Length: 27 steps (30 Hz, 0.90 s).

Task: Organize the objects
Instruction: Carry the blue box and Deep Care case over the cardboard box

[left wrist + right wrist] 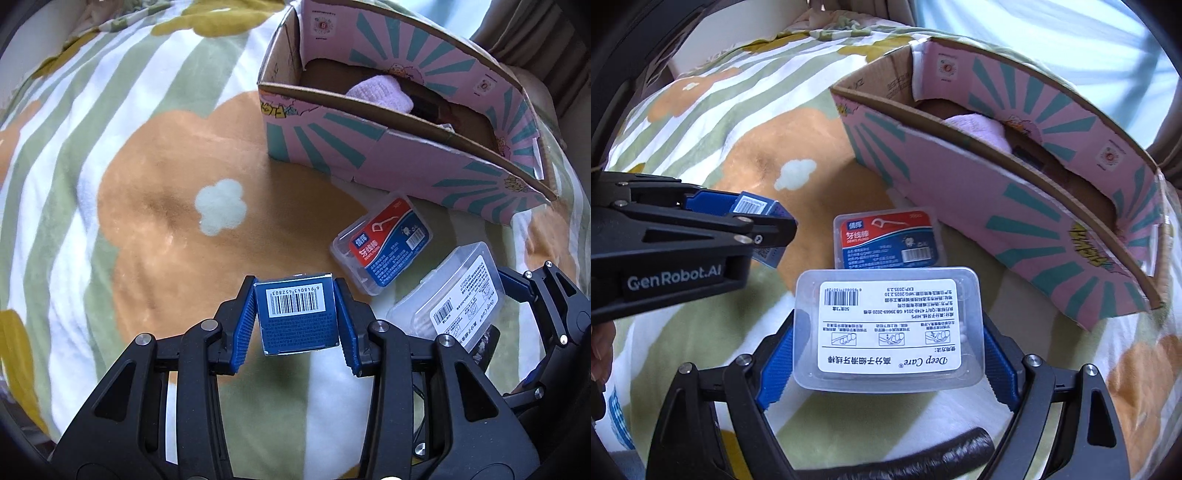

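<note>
- Two grippers are each clamped on a package above a fleece blanket [147, 177] printed with green stripes and orange flowers.
- The left gripper [295, 314] has its blue pads pressed against both sides of a small dark-blue carton with a white barcode label [297, 314], held clear of the blanket.
- The right gripper [886, 354] grips a clear rectangular plastic floss-pick case with a white printed label [886, 325] by its two long sides.
- A second clear plastic floss case with a red-and-blue label [886, 240] lies flat on the blanket, at twelve o'clock from the held case in the right wrist view and just beside it.
- An open pink cardboard box with teal sunburst rays [388, 158] stands at one o'clock in the left wrist view, near the lying case.
- A folded pale-pink cloth [380, 92] rests inside the box.
</note>
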Tool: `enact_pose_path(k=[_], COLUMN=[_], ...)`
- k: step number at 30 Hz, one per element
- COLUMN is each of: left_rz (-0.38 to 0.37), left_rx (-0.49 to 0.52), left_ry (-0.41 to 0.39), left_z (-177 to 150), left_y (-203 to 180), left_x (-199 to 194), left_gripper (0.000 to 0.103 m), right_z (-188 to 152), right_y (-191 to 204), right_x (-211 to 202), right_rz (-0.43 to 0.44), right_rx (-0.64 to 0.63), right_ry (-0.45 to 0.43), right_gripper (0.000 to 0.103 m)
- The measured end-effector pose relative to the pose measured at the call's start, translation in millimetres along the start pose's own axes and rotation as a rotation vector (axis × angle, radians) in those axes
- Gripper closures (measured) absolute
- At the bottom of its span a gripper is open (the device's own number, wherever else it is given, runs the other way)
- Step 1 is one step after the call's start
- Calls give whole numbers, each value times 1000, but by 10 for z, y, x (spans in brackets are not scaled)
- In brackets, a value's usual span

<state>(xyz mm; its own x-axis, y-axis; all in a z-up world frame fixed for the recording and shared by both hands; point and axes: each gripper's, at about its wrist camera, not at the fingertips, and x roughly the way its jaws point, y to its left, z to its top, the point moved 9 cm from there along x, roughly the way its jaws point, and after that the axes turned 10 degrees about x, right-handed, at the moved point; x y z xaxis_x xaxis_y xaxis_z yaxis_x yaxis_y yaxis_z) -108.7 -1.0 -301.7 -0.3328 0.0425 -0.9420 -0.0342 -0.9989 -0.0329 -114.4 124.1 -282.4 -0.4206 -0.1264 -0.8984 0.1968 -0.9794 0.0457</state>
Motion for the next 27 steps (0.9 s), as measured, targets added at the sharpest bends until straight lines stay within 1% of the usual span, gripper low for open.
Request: enact_pose_path(k=[3,4,7,8,11,17,21,23,27], left_rz=[-10,-10,-15,-18,-24,-56,-80,-100,-99], left_rx=[25,36,63,71,111,170,200,209,246], left_ry=[-6,-10,-19,-24,-37,-54,-67,-62,-74], left_z=[40,56,67,27,143,197,224,216,184], left_y=[16,-54,-9,-1,-46,-190,-278,-312,-351], left_x=[-152,-236,-503,-636,-875,-1363,-1649,-1774,-1991], left_gripper=[66,66,66,66,66,66,66,66,66], right_z=[58,79,124,148,210,318,312,296,250], right_y=[-55,-78,-172,-205,-293,-393,-444,-461,-464], right_x=[-179,-248,-485,-588,-871,-1454,-1740,-1841,-2065], right_rz=[-33,-41,-65,-71,-87,-129,-160,-178,-202], right_rx=[31,47,108,137,210,332,418,458,503], right_ry=[-10,-12,-11,-11,-22,-49,-55,-57,-70], right_gripper=[18,18,18,18,18,18,18,18,18])
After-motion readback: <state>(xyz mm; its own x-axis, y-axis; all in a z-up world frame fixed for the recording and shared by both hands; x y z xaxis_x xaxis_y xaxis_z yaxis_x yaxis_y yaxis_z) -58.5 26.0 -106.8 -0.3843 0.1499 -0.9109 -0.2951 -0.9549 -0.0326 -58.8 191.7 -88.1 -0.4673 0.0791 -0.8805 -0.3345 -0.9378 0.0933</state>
